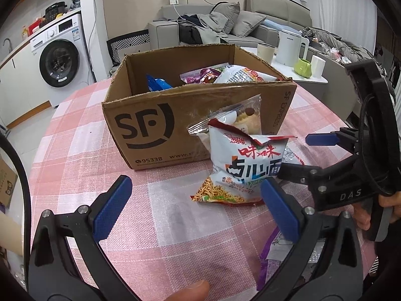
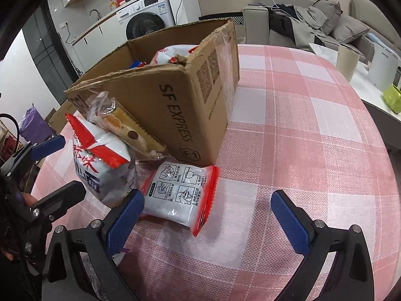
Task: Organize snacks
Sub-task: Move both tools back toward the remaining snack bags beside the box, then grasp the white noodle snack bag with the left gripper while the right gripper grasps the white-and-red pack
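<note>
An open SF cardboard box (image 1: 155,130) stands on the pink checked tablecloth (image 1: 82,135) and holds several snack packs (image 1: 240,74). A white noodle snack bag (image 1: 246,165) leans upright against the box front, with a clear-wrapped cake pack (image 1: 245,116) behind it. My left gripper (image 1: 198,210) is open and empty, just in front of the noodle bag. My right gripper (image 2: 208,220) is open, its left pad beside a flat white-and-red packet (image 2: 180,194) lying on the cloth. The noodle bag (image 2: 100,160), cake pack (image 2: 132,130) and box (image 2: 190,95) also show in the right wrist view.
A purple-edged wrapper (image 1: 273,255) lies under my left gripper's right finger. Beyond the table stand a washing machine (image 1: 57,57), a sofa with clothes (image 1: 225,25), and a side table with a white kettle (image 1: 290,47), a green pot (image 1: 303,67) and a beige cup (image 1: 265,52).
</note>
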`<state>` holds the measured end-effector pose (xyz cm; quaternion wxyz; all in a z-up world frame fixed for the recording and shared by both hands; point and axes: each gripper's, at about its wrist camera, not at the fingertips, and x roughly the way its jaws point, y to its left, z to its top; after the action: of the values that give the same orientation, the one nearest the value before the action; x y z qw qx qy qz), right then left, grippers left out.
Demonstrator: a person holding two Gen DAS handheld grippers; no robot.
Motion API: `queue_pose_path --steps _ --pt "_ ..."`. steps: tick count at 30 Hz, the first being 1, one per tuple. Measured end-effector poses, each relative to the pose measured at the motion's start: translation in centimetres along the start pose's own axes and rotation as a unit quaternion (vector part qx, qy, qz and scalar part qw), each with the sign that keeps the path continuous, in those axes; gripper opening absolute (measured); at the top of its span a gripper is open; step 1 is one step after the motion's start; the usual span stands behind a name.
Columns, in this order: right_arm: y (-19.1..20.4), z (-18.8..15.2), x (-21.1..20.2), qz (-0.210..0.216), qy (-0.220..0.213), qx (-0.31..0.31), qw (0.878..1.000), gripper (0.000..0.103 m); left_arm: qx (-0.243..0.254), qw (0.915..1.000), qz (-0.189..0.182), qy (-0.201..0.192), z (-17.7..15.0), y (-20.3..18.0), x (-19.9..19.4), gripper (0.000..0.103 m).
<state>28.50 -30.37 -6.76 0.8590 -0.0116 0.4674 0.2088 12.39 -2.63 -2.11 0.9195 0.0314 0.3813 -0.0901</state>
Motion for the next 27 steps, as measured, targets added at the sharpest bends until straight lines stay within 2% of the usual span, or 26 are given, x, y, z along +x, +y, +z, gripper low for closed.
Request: queue_pose_path --steps 9,13,24,27 --pt "-2.3 -0.1 -1.0 -0.027 0.013 -0.011 1.0 0.103 -0.011 0.9998 -0.012 0.01 -0.2 0.0 1.4 0.103" --pt "-3.0 0.0 -1.2 -0.019 0.009 -0.003 1.0 0.103 -0.007 0.9998 -0.016 0.008 -0.3 -0.4 1.7 0.103" --pt "-0.4 -0.5 -0.3 0.011 0.014 -0.033 0.999 0.103 -0.008 0.9997 -0.014 0.02 -0.1 -1.0 3.4 0.103" --pt "-0.3 -0.5 0.0 0.02 0.015 -0.03 0.999 0.102 -0.009 0.9992 -0.031 0.025 0.1 -1.0 3.7 0.091"
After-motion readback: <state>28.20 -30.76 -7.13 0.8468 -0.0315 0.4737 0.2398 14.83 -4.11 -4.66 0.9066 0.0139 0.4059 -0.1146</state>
